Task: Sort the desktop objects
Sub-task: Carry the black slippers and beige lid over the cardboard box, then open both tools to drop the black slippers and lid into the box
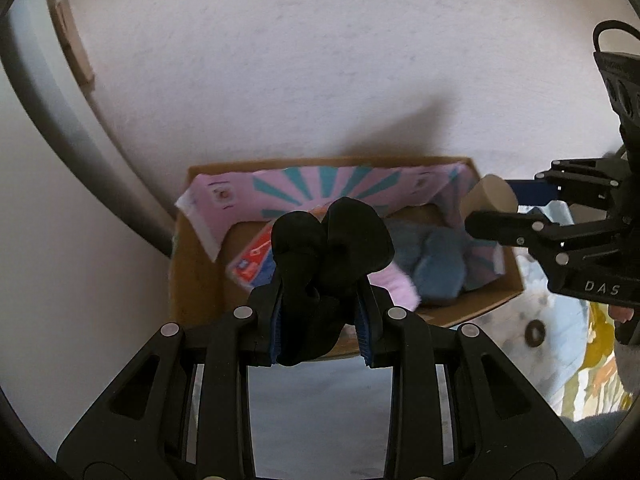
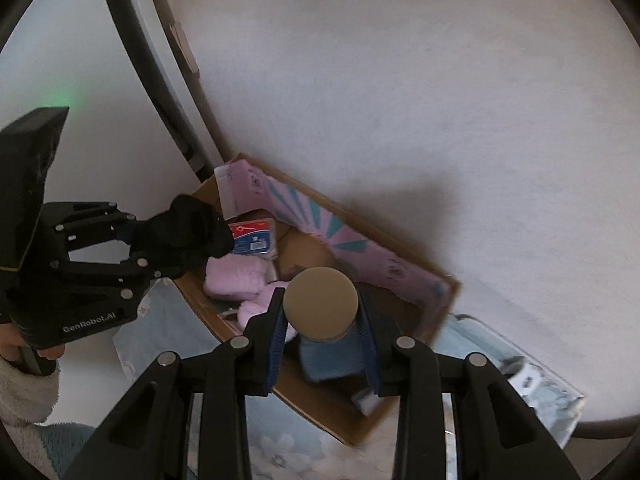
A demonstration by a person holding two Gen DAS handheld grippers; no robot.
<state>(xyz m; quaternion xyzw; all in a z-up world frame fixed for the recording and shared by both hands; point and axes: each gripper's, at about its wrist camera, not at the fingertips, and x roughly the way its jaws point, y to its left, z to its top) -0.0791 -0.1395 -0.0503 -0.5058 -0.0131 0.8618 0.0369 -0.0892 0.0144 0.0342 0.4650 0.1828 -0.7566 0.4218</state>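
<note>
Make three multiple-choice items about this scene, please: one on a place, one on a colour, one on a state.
1. Where does the red and blue packet lie?
A. inside the cardboard box
B. on the floor outside the box
C. in the right gripper

2. What colour is the soft item in the left gripper?
A. pink
B. black
C. yellow

3. How are the jaws of the right gripper?
A. wide open, holding nothing
B. out of view
C. shut on the tan-topped cylinder

Answers: 1 A, it rests on the box bottom by the pink fluffy cloth. 2 B, black fabric bulges between the jaws. 3 C, both blue pads press the cylinder's sides.
</note>
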